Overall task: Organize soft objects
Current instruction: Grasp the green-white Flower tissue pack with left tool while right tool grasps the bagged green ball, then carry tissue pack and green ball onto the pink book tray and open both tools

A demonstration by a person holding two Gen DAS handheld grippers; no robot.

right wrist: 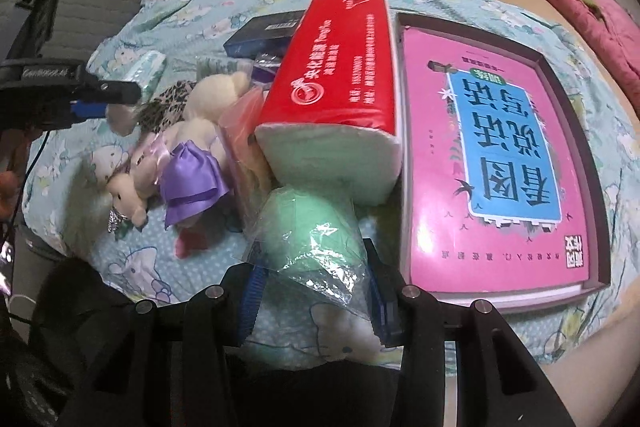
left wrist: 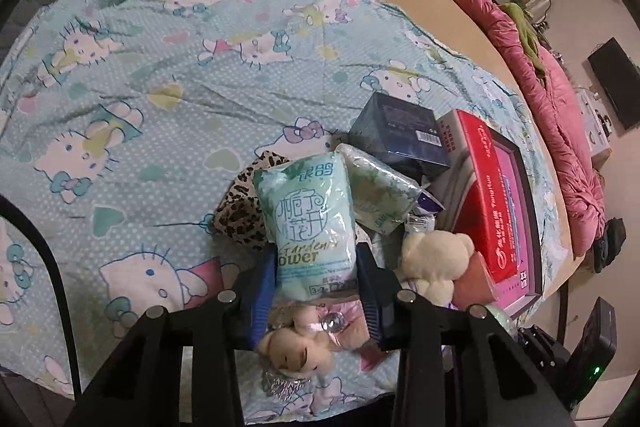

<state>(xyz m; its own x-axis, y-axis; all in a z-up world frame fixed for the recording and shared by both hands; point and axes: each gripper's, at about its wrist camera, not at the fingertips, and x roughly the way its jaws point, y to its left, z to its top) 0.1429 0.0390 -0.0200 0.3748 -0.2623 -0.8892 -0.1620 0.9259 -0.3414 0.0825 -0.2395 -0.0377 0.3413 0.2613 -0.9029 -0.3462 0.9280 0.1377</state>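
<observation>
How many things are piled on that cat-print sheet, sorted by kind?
Tissue packs: 3 (green pack in the left claw, second green pack, red pack)
Plush toys: 2 (cream bear, purple-dress doll)
Boxes: 2 (dark blue box, book box)
Bagged green item: 1
Total: 8

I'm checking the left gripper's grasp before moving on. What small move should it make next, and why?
Probably lift the green tissue pack straight up a little: the left gripper is shut on its lower end, and the pack overlaps the leopard-print cloth and a second tissue pack, which a sideways pull might drag.
</observation>
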